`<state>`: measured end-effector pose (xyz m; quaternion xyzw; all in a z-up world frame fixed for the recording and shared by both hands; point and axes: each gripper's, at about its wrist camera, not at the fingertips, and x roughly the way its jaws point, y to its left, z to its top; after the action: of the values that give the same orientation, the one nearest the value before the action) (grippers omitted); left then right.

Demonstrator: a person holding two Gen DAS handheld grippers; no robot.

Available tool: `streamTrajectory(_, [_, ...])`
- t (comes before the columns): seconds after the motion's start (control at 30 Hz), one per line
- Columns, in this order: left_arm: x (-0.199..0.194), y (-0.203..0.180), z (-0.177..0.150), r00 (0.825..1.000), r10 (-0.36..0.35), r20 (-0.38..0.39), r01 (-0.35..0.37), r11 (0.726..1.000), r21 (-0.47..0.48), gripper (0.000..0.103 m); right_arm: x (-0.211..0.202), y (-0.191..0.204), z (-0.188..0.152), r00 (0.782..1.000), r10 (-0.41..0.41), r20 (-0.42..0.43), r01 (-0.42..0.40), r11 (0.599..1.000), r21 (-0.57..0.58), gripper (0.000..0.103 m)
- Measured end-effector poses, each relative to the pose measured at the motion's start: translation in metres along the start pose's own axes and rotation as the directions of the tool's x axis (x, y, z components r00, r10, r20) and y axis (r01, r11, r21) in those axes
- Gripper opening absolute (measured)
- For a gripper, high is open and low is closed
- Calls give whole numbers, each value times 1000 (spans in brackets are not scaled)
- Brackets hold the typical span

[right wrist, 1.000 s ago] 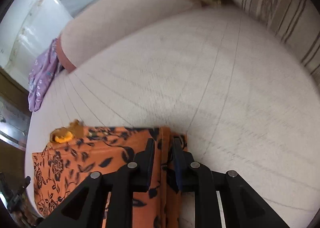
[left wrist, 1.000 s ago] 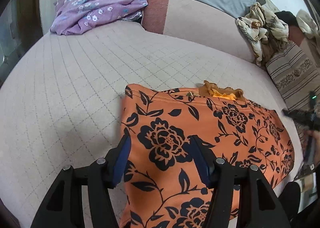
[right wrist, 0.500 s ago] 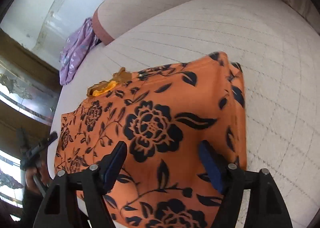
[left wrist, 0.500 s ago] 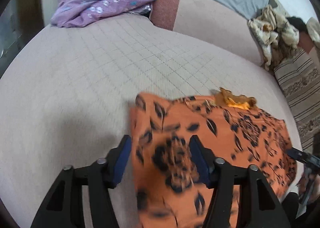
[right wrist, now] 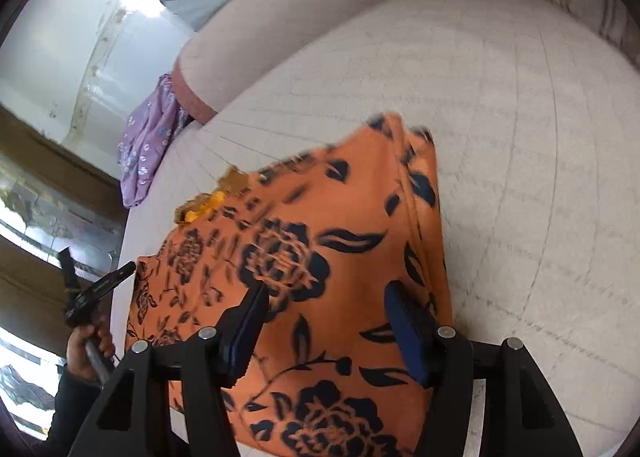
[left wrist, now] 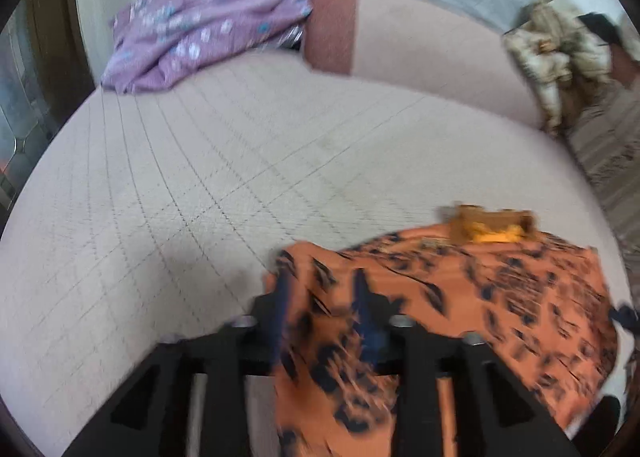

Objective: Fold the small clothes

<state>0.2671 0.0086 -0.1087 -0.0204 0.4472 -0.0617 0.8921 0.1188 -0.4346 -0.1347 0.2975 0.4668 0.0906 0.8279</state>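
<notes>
Only the right wrist view shows a hand (right wrist: pixel 86 345). Orange floral garment (right wrist: pixel 320 257) lies between the right gripper's (right wrist: pixel 324 321) wide, closing fingers; the left gripper's (left wrist: pixel 320 309) narrower, opening fingers straddle its blurred edge.

Open room: I see bare quilted mattress (left wrist: pixel 208 185) ahead, left of the orange garment (left wrist: pixel 460 297).
Far edge: bolster (left wrist: pixel 420 53) blocks it, purple cloth (left wrist: pixel 200 33) heaped beside.
Far right corner: crumpled cream cloth (left wrist: pixel 556 53) sits there.

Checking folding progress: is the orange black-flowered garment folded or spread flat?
Partly folded: the orange black-flowered garment shows a doubled layered edge on its right side, lying on the quilted beige bed.
</notes>
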Motion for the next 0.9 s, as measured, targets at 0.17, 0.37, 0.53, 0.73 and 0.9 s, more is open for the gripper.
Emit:
streamTrajectory(0.17, [-43,-24,-37,998,-46,51,45,999,22,60,18,7,40,993,112,-40,-112,994,-6,71])
streamTrajectory(0.37, [-49,-40,-83,998,-68,-19,68,998,-4,61,35,-71,66,995,94,43,-102,949,300,54])
streamTrajectory(0.53, [-44,-44,-99,996,-76,-43,75,997,-24,60,-26,-36,24,995,63,81,-74,987,143,67])
streamTrajectory(0.73, [-54,-52,-103,994,-109,-20,108,994,-29,61,-50,20,-40,981,192,3,-192,981,23,72])
streamTrajectory(0.9, [-74,-49,-109,995,-102,2,102,994,-25,63,-11,-18,-67,997,24,-69,-14,988,152,62])
